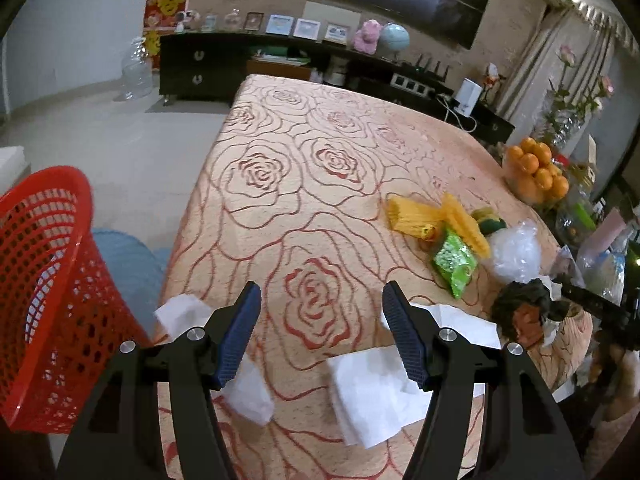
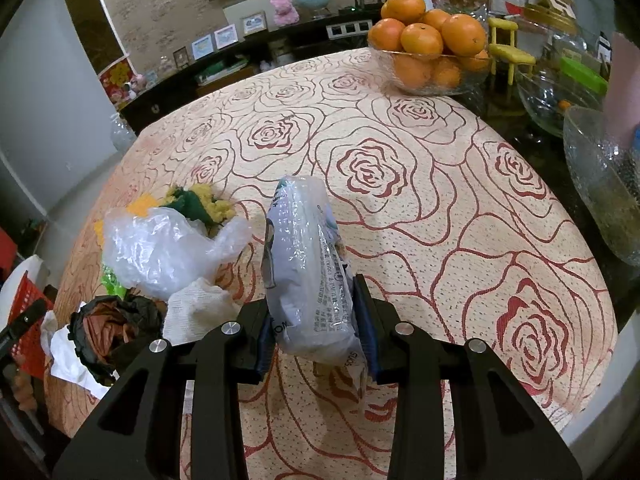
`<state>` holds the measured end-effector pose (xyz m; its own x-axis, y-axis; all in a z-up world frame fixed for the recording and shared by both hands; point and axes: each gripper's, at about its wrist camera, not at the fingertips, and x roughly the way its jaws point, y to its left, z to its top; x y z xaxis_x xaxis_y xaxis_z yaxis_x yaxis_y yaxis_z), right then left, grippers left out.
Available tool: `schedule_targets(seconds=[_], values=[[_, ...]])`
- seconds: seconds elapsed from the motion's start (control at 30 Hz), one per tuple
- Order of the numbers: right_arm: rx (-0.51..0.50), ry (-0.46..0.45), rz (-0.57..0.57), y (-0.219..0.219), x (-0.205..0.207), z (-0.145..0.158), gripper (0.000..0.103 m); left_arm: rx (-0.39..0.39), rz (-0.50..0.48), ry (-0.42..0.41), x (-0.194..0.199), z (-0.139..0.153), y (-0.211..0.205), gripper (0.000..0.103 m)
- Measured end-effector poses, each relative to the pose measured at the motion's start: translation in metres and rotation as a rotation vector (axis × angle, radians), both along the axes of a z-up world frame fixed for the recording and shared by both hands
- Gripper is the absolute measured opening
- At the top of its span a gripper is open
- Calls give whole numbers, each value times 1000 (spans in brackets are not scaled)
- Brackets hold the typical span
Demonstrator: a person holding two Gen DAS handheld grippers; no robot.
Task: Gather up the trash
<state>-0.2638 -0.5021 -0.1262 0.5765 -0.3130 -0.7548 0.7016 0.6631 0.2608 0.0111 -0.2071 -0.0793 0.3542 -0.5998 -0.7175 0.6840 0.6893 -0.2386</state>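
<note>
My left gripper [image 1: 320, 300] is open and empty above the near edge of the rose-patterned table [image 1: 304, 184]. White tissues [image 1: 372, 392] lie under and between its fingers. A red mesh basket [image 1: 44, 292] stands at the left beside the table. Yellow wrappers [image 1: 416, 216], a green snack packet [image 1: 456, 260], a clear plastic bag [image 1: 516, 252] and a dark crumpled wrapper [image 1: 524, 312] lie to the right. My right gripper [image 2: 316, 312] is shut on a pale plastic package [image 2: 308, 268], held above the table. The clear bag [image 2: 160, 244], a tissue [image 2: 196, 312] and the dark wrapper [image 2: 112, 332] lie to its left.
A glass bowl of oranges [image 2: 432, 48] stands at the table's far right, with more glass bowls [image 2: 600, 184] and a small yellow chair [image 2: 508, 52] beyond. A dark sideboard [image 1: 224, 64] with frames and a globe runs along the far wall. A blue mat [image 1: 124, 264] lies on the floor.
</note>
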Motion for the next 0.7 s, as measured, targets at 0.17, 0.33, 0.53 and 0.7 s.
schedule_targets(seconds=[0.17,0.33,0.53,0.7], values=[[0,-7,4,1,1,1,34,-65,51,60,17,4,21,61],[1,-8,5,2,1,1,34,-68,93,109,25,-1,30,61],[0,-13,3,1,1,1,34,87,21,-17,3,-10,18,60],[-2,-13,6,2,2,2,34,161,24,-77,-2,-18,14,47]])
